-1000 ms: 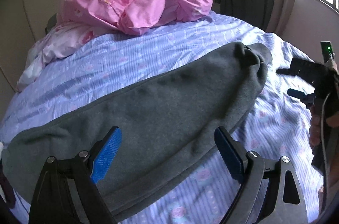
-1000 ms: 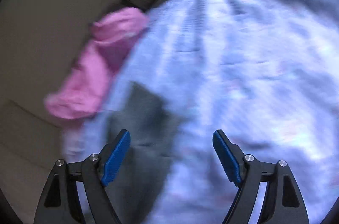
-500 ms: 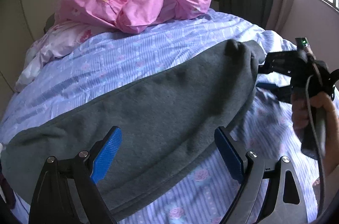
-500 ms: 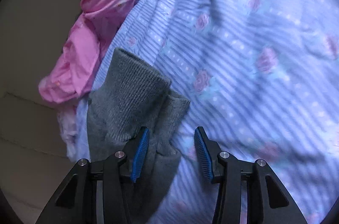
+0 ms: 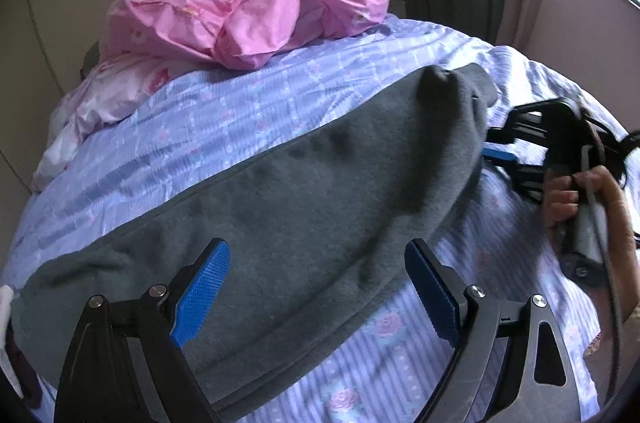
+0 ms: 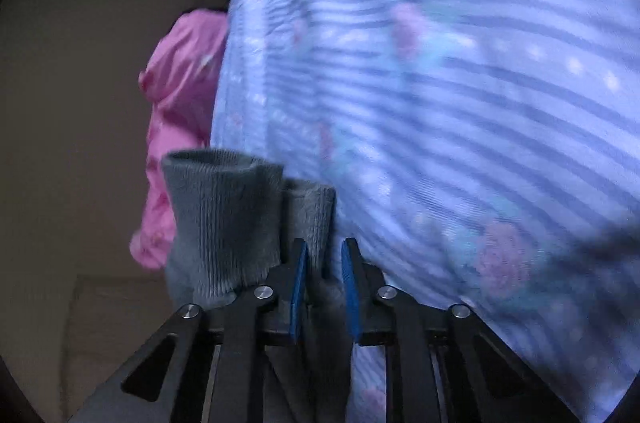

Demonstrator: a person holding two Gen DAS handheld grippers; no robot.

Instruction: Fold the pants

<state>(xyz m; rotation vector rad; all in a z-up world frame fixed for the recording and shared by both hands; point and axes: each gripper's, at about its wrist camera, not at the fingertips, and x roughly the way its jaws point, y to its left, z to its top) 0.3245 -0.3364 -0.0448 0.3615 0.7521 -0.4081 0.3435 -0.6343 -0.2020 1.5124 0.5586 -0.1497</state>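
The long grey fleece pants (image 5: 304,199) look matt and fuzzy, their cuff (image 6: 224,219) ribbed knit. Beneath, the lilac striped cotton bedsheet (image 5: 248,111) is thin, finely creased cloth. At upper centre the crumpled pink quilt (image 5: 256,19) has a slight sheen. The left gripper (image 5: 316,287) is matt black plastic with stippled blue pads (image 5: 202,293) and shiny metal screws.

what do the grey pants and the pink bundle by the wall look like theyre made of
Grey pants: likely fleece or sweatshirt knit, matte and fuzzy, with a ribbed cuff. Pink bundle: probably thin woven cotton or polyester, smooth with a slight sheen and crisp wrinkles.
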